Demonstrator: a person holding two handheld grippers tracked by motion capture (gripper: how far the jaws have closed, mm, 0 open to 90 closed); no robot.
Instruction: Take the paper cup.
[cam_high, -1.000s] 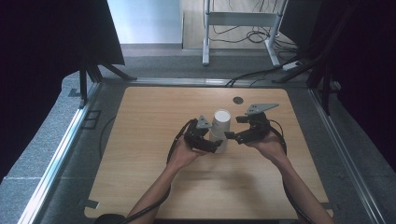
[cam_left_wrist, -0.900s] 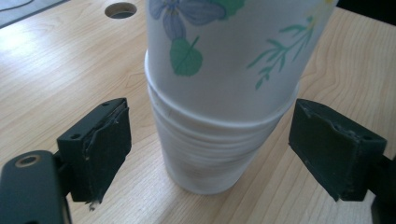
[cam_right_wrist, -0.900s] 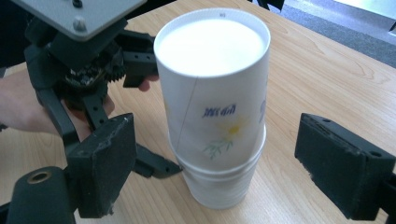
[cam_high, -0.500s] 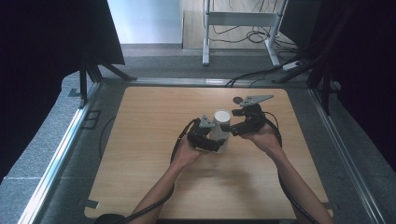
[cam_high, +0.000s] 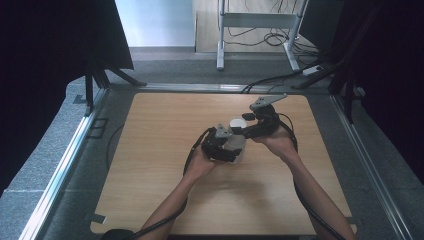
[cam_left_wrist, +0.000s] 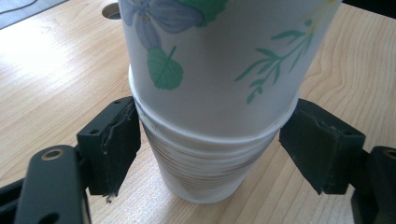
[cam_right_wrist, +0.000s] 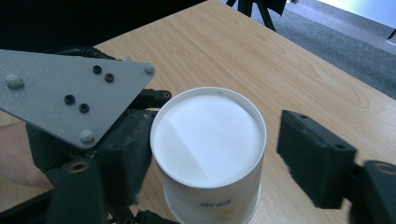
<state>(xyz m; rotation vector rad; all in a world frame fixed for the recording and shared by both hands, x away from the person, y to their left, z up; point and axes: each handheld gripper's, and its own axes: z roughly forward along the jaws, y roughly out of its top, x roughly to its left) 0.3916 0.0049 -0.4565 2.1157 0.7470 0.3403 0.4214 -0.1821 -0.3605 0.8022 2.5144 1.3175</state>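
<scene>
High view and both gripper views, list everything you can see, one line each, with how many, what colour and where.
Paper cups: a nested stack, count unclear, white with green and blue flower print, upside down at mid-table.
Table: one, light wood, centre of the floor.
Round hole: one, dark, in the tabletop behind the cups.
Metal frame stand: one, white, on the floor beyond the table.
Cables: several, black, on the floor beyond the table.
Left gripper: one, black, jaws either side of the lower cups, not touching.
Right gripper: one, black, jaws flanking the top cup, gap on one side.
</scene>
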